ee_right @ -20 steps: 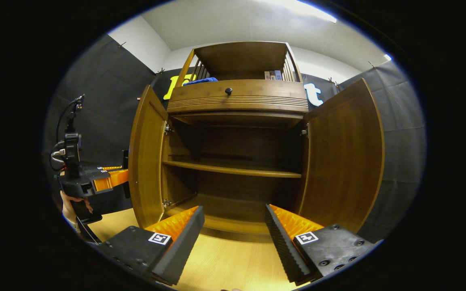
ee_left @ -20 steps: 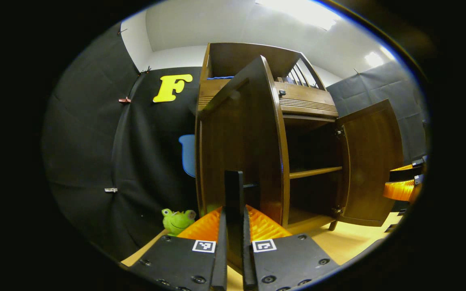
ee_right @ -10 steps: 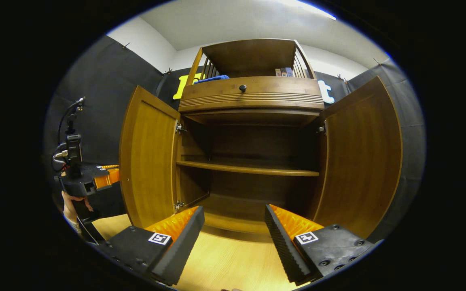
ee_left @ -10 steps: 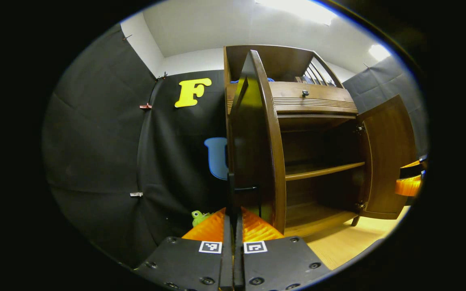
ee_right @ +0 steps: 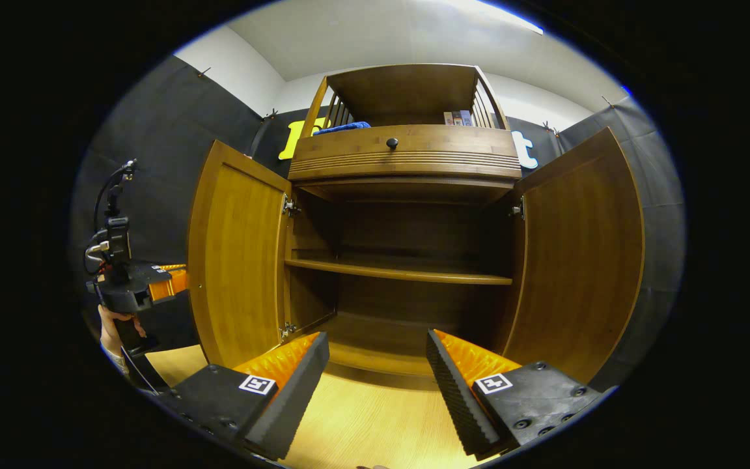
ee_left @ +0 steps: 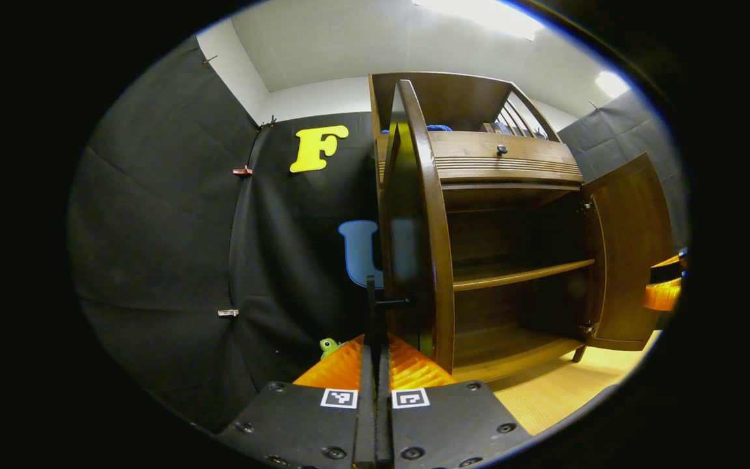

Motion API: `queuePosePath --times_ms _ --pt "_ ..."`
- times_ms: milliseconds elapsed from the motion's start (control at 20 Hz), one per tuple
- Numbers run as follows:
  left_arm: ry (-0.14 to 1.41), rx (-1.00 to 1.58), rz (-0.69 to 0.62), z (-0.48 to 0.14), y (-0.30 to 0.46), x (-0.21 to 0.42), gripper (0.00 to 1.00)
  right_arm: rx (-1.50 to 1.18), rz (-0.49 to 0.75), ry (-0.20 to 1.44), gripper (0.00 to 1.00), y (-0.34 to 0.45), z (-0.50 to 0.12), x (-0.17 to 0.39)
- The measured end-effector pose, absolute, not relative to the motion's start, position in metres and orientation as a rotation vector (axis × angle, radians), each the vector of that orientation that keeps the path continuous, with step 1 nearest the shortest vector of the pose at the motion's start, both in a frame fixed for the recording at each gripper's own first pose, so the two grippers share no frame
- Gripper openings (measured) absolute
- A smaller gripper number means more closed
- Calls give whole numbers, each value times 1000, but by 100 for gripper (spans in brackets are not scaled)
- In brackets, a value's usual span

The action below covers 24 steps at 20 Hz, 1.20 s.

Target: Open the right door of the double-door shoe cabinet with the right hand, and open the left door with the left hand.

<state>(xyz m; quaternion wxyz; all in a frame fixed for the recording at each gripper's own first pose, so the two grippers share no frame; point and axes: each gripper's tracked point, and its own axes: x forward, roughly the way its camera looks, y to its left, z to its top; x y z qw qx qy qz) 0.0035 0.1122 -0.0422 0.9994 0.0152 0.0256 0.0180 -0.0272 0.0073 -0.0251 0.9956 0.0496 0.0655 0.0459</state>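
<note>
We see two tall brown wooden cabinet doors, left door (ee_right: pixel 235 254) and right door (ee_right: pixel 580 254), both swung outward. Left gripper (ee_left: pixel 375 339) pinches the thin black handle (ee_left: pixel 371 303); right gripper (ee_right: pixel 378 368) gapes wide, lower centre.

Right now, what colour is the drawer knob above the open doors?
Black, or very dark. The drawer knob shows best in the right gripper view, against the brown wooden drawer front.
</note>
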Motion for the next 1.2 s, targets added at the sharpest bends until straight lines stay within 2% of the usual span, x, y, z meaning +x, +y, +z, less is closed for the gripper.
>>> queuePosePath --times_ms 600,800,1000,1200 --pt "110 -13 41 -34 125 -48 5 88 114 120 96 19 -20 -29" --pt "105 -95 -125 -14 76 -75 5 76 78 130 95 9 -21 -30" --pt "69 -76 -183 0 48 -67 5 91 38 122 96 -4 -16 -34" --pt "56 -47 -166 -1 38 -53 67 70 -4 109 95 -18 -12 -42"
